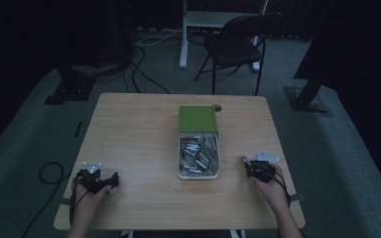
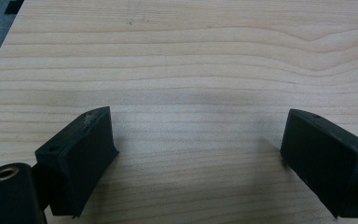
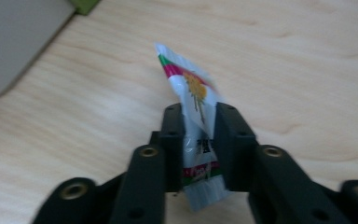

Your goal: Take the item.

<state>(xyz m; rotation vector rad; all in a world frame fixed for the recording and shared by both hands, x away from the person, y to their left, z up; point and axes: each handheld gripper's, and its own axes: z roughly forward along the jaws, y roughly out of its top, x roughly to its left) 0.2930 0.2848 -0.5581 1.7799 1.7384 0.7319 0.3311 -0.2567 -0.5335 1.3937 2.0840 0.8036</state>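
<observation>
To the right of the white tray (image 1: 199,174), low over the tabletop (image 1: 139,144), you are holding a sachet (image 3: 193,121) between the jaws of the right gripper (image 1: 250,166); in the right gripper view its printed end is pointing away and its crimped end is hanging below the pads (image 3: 175,140), which are flanking the sachet closely, though whether they are pressing on it cannot be told. This looks like a set-down beside the tray of similar sachets (image 1: 198,151), whose green lid (image 1: 197,119) is slid back for access. You are resting the left gripper (image 1: 96,179) near the front left edge, jaws spread wide and empty, clear of the work.
</observation>
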